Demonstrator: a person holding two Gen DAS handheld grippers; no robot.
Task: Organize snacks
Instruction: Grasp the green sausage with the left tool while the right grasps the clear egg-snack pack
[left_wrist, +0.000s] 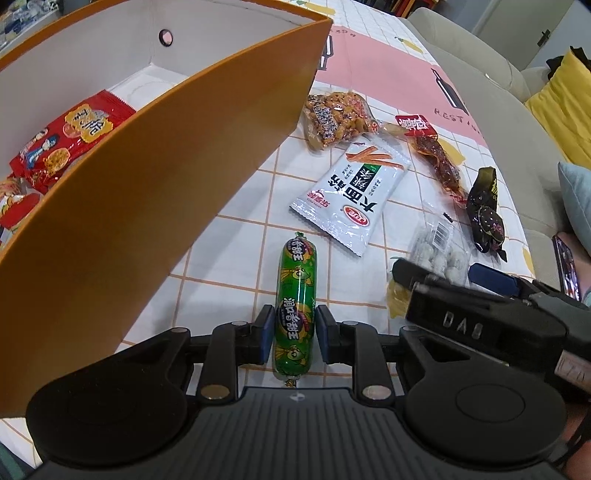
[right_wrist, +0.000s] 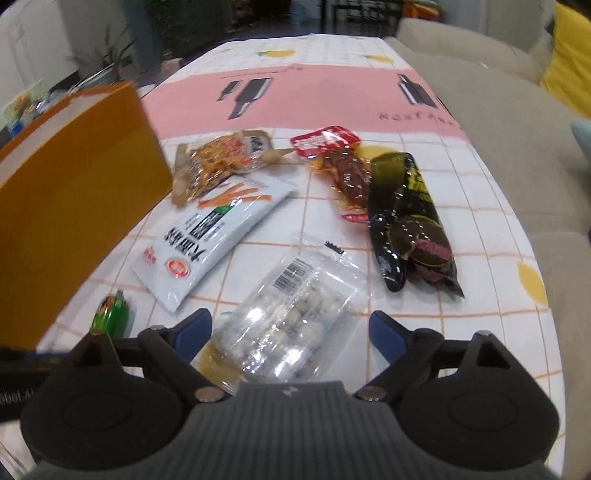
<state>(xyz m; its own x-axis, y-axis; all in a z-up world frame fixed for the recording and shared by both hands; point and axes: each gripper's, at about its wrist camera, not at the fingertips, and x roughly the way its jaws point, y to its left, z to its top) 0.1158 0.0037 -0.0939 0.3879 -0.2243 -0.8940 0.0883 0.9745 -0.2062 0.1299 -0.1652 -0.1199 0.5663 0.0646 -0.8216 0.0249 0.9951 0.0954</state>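
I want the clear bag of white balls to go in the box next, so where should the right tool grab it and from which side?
Grip the clear bag across its bulging middle, where the white balls bunch, coming down from above with the open right tool straddling its two long edges. It lies flat on the tablecloth, so the thin sealed end by the barcode would probably slip.

Both wrist views look steeply down, close, sharing the white packet (left_wrist: 351, 195).
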